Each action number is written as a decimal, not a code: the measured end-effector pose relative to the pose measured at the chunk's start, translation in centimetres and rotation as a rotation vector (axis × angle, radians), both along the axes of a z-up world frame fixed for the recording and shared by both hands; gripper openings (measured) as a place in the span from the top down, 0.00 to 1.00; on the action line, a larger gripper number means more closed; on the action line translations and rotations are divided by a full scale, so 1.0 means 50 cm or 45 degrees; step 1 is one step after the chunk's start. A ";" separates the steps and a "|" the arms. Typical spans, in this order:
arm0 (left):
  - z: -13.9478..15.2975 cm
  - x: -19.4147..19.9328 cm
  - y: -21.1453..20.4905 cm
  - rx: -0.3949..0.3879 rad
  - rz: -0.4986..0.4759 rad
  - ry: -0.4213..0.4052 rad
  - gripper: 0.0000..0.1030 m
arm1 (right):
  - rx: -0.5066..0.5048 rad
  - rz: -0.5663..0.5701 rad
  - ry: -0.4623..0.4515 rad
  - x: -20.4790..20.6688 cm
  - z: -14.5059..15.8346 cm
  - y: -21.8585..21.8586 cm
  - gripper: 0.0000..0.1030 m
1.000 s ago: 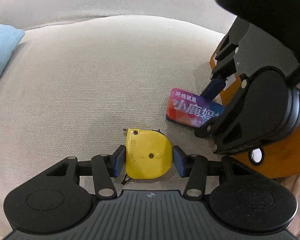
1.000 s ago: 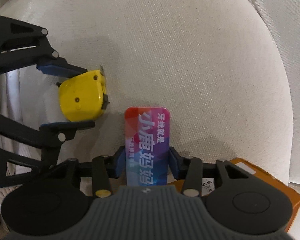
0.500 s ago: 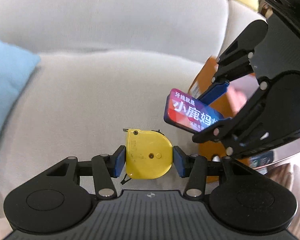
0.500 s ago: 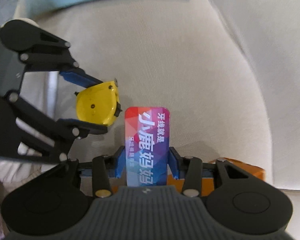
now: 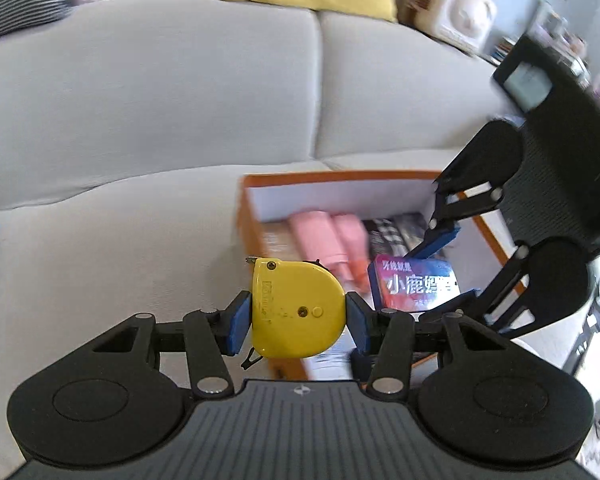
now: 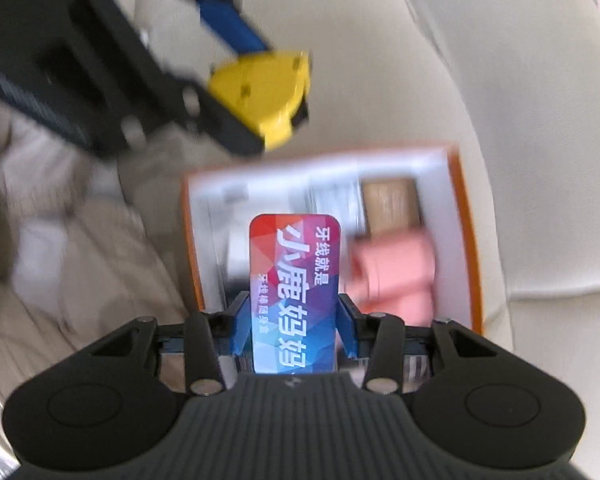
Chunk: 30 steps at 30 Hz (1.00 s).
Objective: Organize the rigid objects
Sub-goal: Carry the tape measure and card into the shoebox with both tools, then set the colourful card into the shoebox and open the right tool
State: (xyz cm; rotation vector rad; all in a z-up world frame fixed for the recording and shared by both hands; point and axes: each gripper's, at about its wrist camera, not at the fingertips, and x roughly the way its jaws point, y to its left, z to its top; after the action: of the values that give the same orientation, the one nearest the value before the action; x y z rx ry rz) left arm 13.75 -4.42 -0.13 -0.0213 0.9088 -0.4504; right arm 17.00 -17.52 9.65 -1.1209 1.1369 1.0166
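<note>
Both grippers hang above the beige sofa (image 5: 148, 120). The left gripper (image 5: 298, 318) has its blue fingers (image 5: 238, 322) clamped on a yellow tape measure (image 5: 296, 312) at lower centre of its view. The right gripper (image 6: 294, 326) pinches a colourful floss box (image 6: 294, 292) upright over the orange-rimmed box (image 6: 466, 216), where pink rolls (image 6: 396, 272) lie at centre right.

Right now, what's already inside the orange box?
The orange box holds pink rolled items, a brown piece and something dark and patterned. The colourful case in the right gripper covers part of the floor; blur hides detail.
</note>
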 end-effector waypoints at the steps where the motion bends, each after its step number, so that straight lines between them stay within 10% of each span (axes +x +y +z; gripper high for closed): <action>1: -0.002 0.000 -0.017 0.005 -0.023 0.005 0.45 | -0.021 -0.007 0.006 0.002 -0.015 -0.022 0.55; 15: -0.060 0.053 -0.115 0.086 -0.127 0.138 0.45 | -0.062 0.027 0.214 0.102 -0.177 -0.075 0.55; 30: -0.102 0.076 -0.151 0.146 -0.176 0.228 0.45 | 0.050 0.082 0.273 0.115 -0.170 -0.095 0.43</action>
State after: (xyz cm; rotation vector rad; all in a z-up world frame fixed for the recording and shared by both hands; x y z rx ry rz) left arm 17.56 -11.99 -5.24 0.1081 1.1154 -0.5296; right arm 22.76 -22.28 1.14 -1.0407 1.2509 1.2266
